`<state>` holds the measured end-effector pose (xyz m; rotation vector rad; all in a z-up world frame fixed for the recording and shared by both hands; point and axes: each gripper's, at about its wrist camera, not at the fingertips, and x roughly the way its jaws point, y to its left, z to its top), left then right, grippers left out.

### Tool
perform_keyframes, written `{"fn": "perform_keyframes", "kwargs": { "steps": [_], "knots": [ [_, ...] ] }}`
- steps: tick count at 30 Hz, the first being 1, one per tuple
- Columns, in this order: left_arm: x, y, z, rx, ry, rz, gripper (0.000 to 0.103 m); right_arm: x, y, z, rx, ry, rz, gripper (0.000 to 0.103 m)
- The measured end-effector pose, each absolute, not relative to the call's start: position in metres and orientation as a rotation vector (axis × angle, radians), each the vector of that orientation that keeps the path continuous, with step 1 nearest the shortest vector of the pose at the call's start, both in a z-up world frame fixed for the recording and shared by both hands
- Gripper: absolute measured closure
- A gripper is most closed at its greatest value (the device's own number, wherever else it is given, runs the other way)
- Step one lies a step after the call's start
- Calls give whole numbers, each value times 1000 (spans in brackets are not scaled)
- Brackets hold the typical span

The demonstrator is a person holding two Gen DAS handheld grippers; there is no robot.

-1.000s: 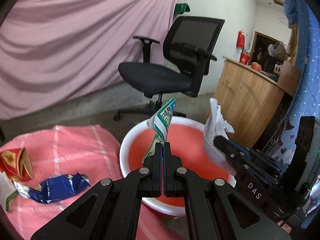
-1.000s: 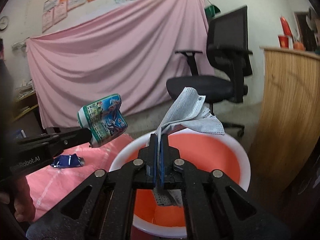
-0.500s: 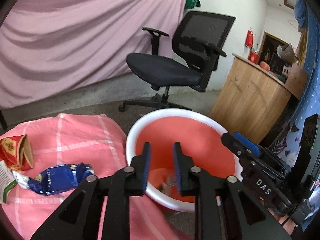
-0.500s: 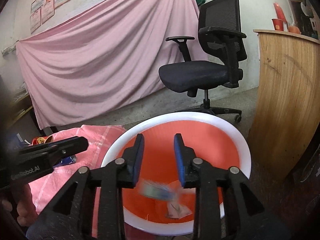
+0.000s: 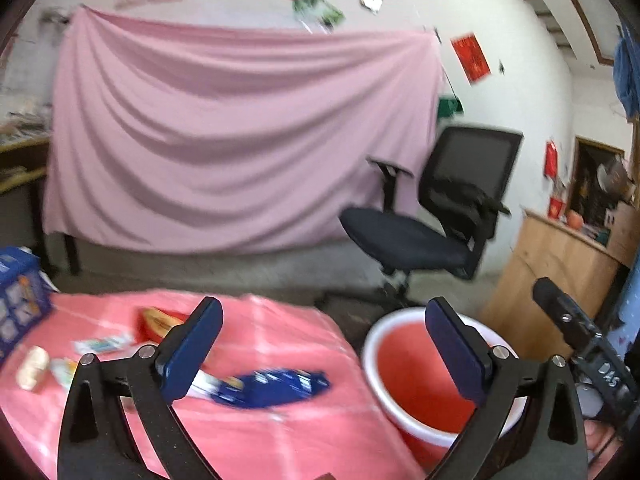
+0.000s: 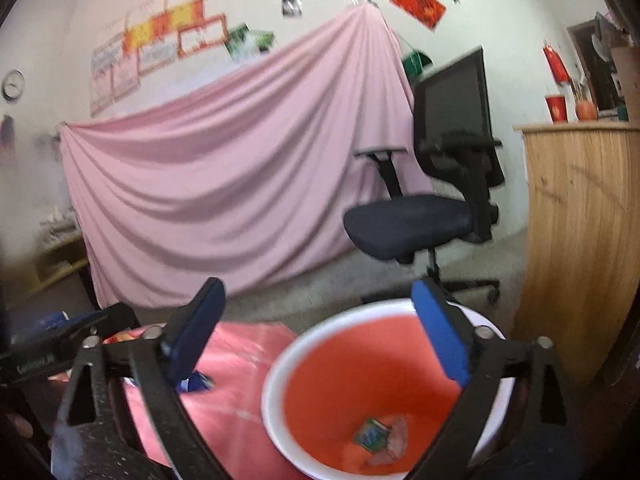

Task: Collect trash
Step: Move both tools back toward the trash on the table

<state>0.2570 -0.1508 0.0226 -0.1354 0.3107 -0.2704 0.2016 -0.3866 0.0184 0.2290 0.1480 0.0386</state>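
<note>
L claw point(image 5: 324, 344) is wide open, nothing between its pads, hanging above the pink cloth point(image 5: 280, 440) w/ the tub point(image 5: 372, 344) off to its right. R claw point(image 6: 316, 328) is also spread wide and empty, over the near-left part of the tub rim. Both views are blurred, so fine detail is shaky.

Trash: two bits lie at the tub bottom, a green pack point(image 6: 372, 434) and a pale crumpled piece point(image 6: 396, 440) touching it. On the cloth there's a blue wrapper point(image 5: 276, 386) just in front of the L claw, a red-yellow pack point(image 5: 160, 322) further back, a white slip point(image 5: 102, 346) beside it, plus a roundish beige lump point(image 5: 32, 368) near the left edge. Can't tell what the lump is. A blue box point(image 5: 16, 304) stands at the far left; whether it counts as trash is unclear.

Risks, as I judge them:
- Blue wrapper is thin and flat on soft cloth, so a pinch from above prob. catches the cloth too and drags it.
- Dragged cloth could shift the other bits or tip them off the edge.
- Crinkly film may slip from the pads if gripped at a corner, then fall short of the tub onto the floor.
- The 2 claws sit near each other by the tub rim; reaching together could knock them or bump the tub.
- Fast swings mean poor aim on small pieces.
</note>
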Motion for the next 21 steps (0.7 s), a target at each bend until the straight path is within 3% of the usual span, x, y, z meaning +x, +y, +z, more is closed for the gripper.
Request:
{"fn": "perform_keyframes", "kwargs": {
  "steps": [12, 21],
  "knots": [
    [191, -49, 24, -94, 166, -21, 3, 180, -301, 40, 130, -49, 218, 0],
    [170, 12, -2, -51, 225, 63, 3, 198, -243, 31, 61, 17, 341, 0]
  ]
}}
